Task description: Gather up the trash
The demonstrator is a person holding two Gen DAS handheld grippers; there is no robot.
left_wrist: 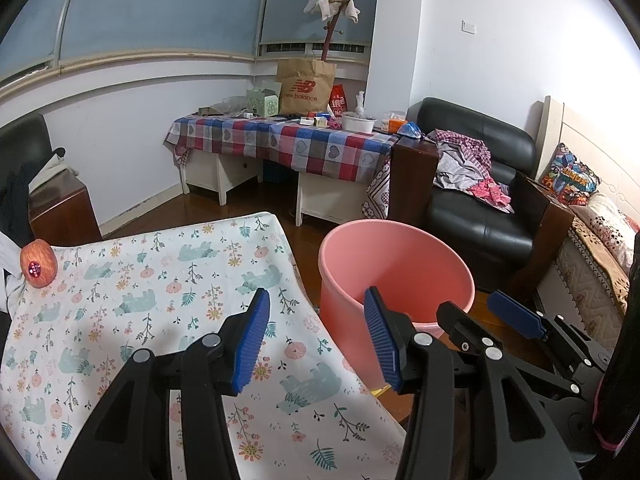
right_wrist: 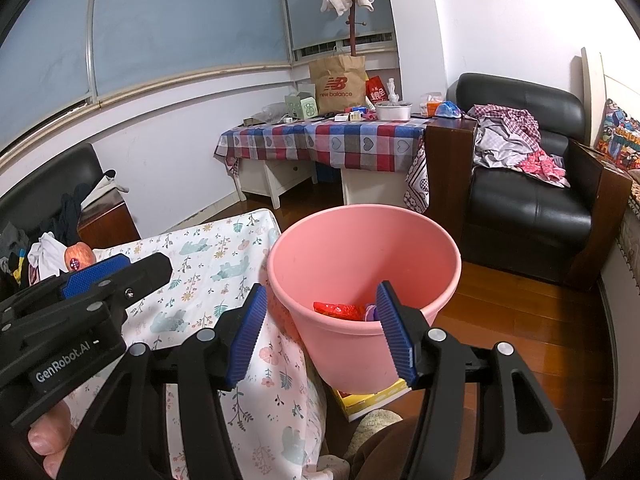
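Both grippers empty, jaws apart with nothing between the pads: left gripper (left_wrist: 316, 340) spread wide over the near edge of the floral-cloth table (left_wrist: 168, 280), right gripper (right_wrist: 320, 332) parted about as far and aimed at the pink bin (right_wrist: 360, 264). The bin stands on the wood floor right beside the table's corner, just ahead of and below the right jaws; its rim shows between them in the right wrist view, not touched. Inside the bin there's already trash: a red wrapper (right_wrist: 340, 311) and something purple (right_wrist: 371, 313) next to it, so collection looks mostly done or done. The tablecloth shows no loose litter, only an apple (left_wrist: 39, 265) at the far left edge, well apart from both grippers; probably not trash. A yellow-and-white box (right_wrist: 376, 398) lies on the floor under the bin's near side, unclear if it counts. Farther off, a checked table (left_wrist: 288, 140) is cluttered with a paper bag, boxes and a bowl; a black armchair (left_wrist: 480, 216) has clothes piled on it.
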